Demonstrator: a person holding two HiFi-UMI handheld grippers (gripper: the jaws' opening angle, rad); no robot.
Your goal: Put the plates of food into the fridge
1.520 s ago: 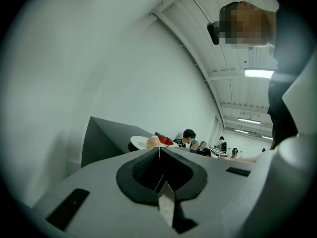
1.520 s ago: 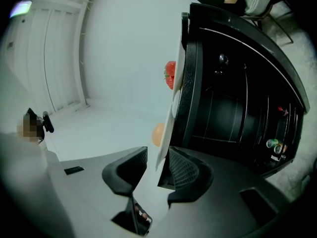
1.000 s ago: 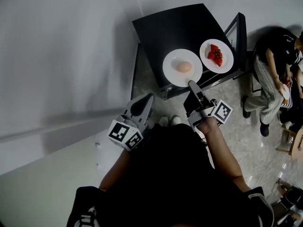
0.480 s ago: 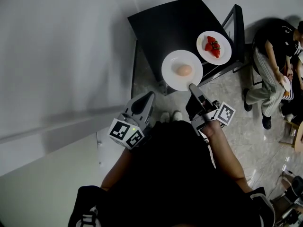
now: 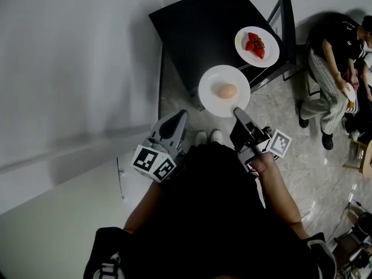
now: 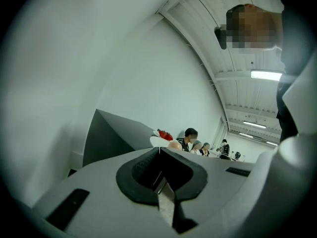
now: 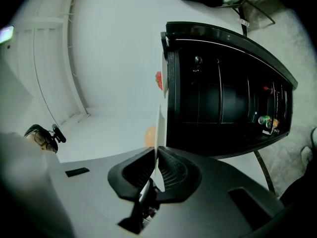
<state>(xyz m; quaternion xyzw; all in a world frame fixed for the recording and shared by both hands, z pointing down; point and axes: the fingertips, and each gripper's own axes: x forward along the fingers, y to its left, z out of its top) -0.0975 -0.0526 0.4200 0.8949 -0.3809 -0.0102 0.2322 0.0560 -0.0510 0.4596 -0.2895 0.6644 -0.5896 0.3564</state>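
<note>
A white plate (image 5: 211, 81) with a pale round piece of food (image 5: 225, 90) hangs level past the near edge of the black table (image 5: 197, 28). My right gripper (image 5: 237, 110) is shut on that plate's near rim. The right gripper view shows the plate edge-on (image 7: 159, 123), with the right gripper's (image 7: 156, 170) pads pressed on it. A second white plate (image 5: 269, 56) with strawberries (image 5: 254, 44) stays on the table's right corner. My left gripper (image 5: 179, 116) is shut and holds nothing. It hovers low beside my body, left of the plates. The left gripper view shows its pads (image 6: 159, 165) together.
A white wall fills the left side, and a white cabinet top (image 5: 64, 214) lies at the lower left. A seated person (image 5: 334, 63) is at the right, beyond the table's frame (image 5: 285, 22). Glossy stone floor (image 5: 302, 156) stretches below the table.
The plate with the round food has come off the table toward me, held by my right gripper. The strawberry plate and my left gripper have kept their places.
</note>
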